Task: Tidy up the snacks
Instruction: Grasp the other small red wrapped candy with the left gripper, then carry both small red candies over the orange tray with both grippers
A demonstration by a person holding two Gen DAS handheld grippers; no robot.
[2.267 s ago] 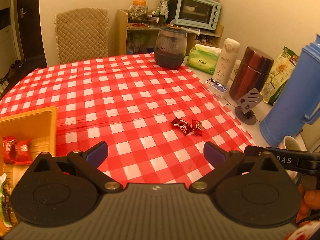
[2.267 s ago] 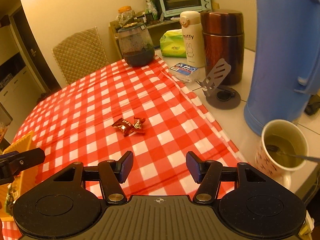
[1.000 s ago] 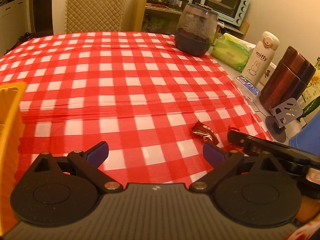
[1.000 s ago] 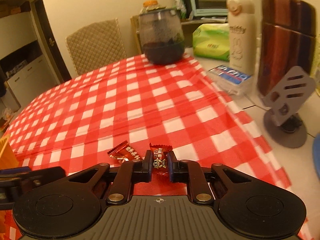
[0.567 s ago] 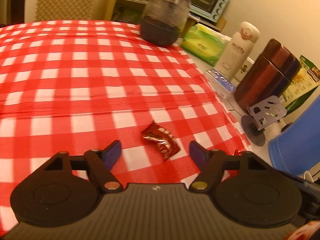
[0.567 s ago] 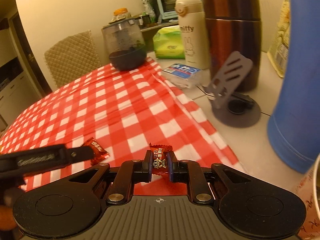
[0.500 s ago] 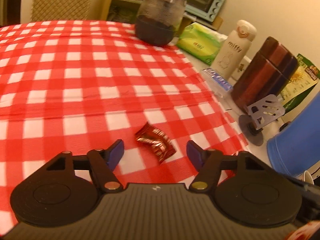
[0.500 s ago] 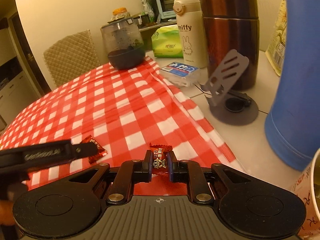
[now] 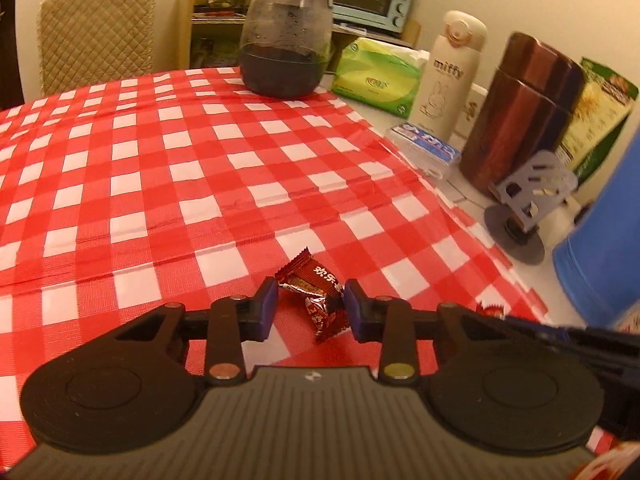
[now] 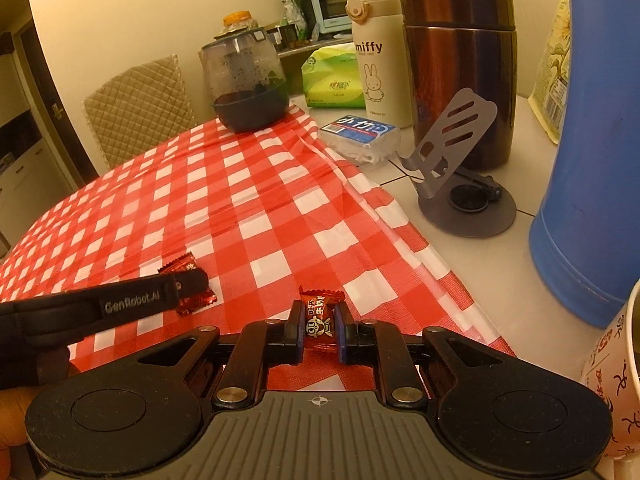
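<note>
So there are two candies in play here. The right gripper [image 10: 319,330] is clamped tight on a small red-wrapped candy with a cartoon face on the wrapper [image 10: 319,322], holding it just above the red-and-white checked tabletop [image 10: 240,208], probably so that one's secured while the other hand goes for its own. The left gripper [image 9: 311,306] has just been closing its jaws around a dark red foil candy wrapper with twisted ends [image 9: 316,296] lying flat on the cloth; the right pad looks like it's touching the foil, but the left pad has a sliver of gap, so it isn't really pinched yet. Both grippers tilt down toward the cloth, which makes sense for scooping up something this flat. The crinkly foil could slide or twist out if the squeeze lands off-centre. No snack container shows in either view, so where these end up can't be told.
</note>
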